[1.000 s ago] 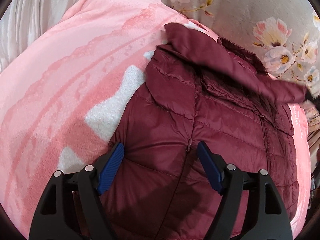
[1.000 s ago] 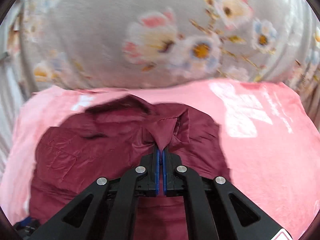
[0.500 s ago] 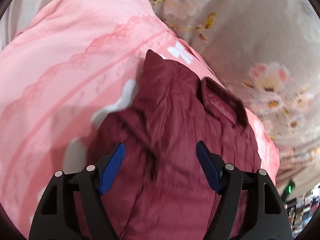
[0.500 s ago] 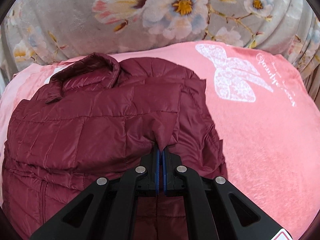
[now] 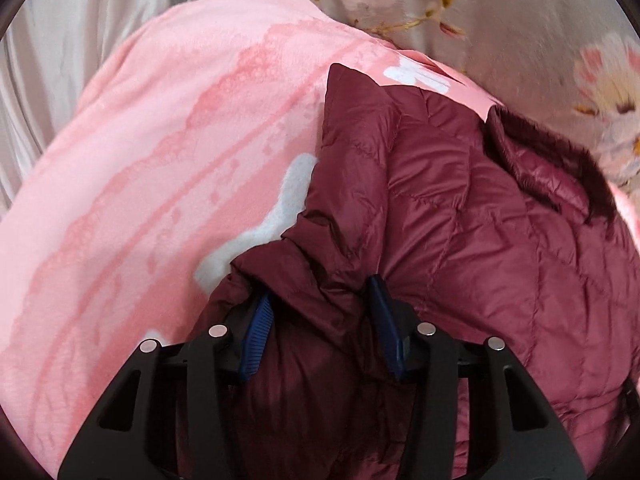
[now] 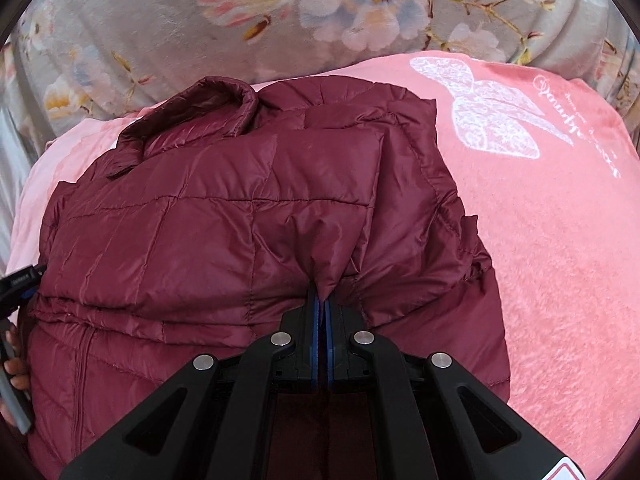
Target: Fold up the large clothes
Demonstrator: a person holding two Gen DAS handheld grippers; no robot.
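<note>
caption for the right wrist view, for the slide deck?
Right gripper clamped on a fold of the maroon puffer jacket, collar away from the camera, on a pink blanket.

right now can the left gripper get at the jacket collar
Probably not without letting go. The left gripper has a bunch of the maroon jacket between its fingers, apparently gripped. The collar lies uncovered further ahead to its right, so the path looks free once it releases.

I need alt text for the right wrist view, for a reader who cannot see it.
The right claw is shut on a fold of a dark red puffer jacket lying on a pink blanket. The jacket's collar points toward a grey flowered cloth behind.
</note>
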